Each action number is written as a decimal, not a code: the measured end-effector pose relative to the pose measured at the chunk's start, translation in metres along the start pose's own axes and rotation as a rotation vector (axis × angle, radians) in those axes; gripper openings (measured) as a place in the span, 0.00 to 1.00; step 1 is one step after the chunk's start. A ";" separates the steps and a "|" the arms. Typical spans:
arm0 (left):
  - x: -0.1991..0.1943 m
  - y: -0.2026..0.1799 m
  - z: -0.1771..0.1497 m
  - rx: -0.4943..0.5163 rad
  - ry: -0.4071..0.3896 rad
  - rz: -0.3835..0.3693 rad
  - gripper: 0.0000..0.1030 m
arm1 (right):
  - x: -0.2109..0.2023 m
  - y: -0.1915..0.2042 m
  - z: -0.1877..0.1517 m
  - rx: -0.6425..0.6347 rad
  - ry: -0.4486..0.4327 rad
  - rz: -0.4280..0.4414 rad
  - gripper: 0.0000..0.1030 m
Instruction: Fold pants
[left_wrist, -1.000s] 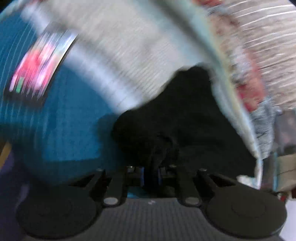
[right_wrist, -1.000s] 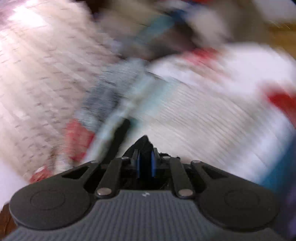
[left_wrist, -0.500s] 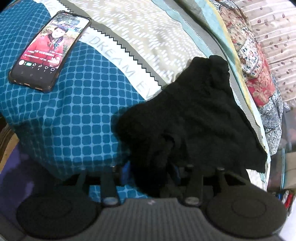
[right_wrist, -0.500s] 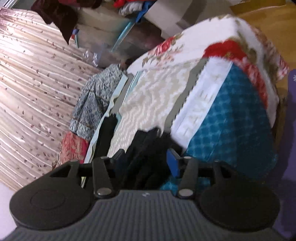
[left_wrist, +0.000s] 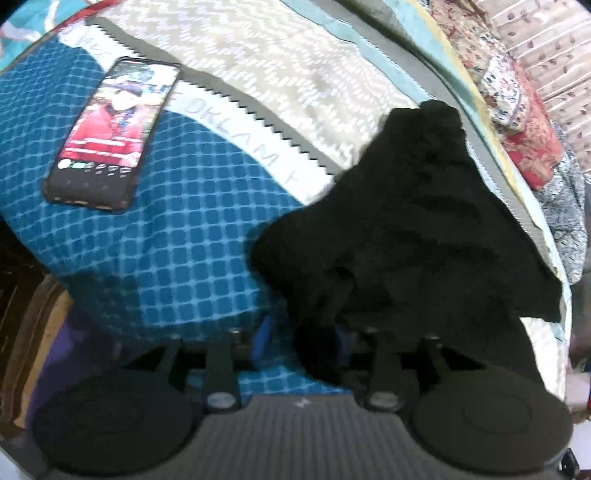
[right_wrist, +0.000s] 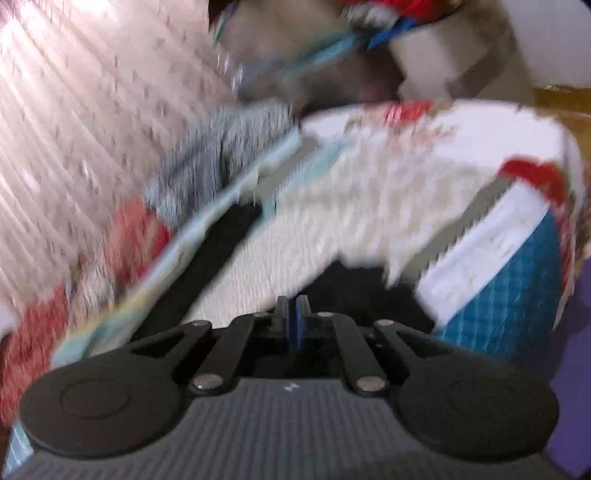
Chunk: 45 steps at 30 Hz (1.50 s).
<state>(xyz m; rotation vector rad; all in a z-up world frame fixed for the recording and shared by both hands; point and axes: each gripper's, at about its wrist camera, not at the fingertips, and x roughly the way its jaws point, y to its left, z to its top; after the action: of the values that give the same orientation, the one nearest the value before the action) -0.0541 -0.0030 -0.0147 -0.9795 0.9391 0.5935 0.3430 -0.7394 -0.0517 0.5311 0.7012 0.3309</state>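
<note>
Okay, my left gripper (left_wrist: 301, 338) is spread, black pants (left_wrist: 413, 221) bunched between the blue pads, heaped toward 1 o'clock on the bedspread (left_wrist: 177, 236). Phone (left_wrist: 110, 133) at 10 o'clock, well apart. My right gripper (right_wrist: 294, 319) is clenched; blurry, cannot tell if it pinches the pants (right_wrist: 354, 284). Bed edge at 3 o'clock.

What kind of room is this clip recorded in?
Most likely a bedroom. The black pants lie on a bed under a patterned quilt, a phone rests on that quilt, and floral bedding sits bunched along a curtain.
</note>
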 end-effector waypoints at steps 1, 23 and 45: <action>-0.004 0.003 -0.001 -0.001 -0.005 -0.003 0.41 | 0.010 -0.001 -0.004 -0.026 0.050 -0.076 0.07; 0.095 -0.253 0.130 0.913 -0.383 0.238 0.80 | 0.251 0.170 0.154 -0.044 0.202 -0.117 0.42; 0.085 -0.232 0.093 0.955 -0.476 0.252 0.10 | 0.303 0.148 0.161 0.175 0.175 -0.158 0.03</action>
<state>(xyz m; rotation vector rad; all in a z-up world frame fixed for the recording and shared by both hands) 0.2048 -0.0245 0.0326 0.1382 0.7758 0.4677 0.6547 -0.5363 -0.0230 0.6137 0.9420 0.1701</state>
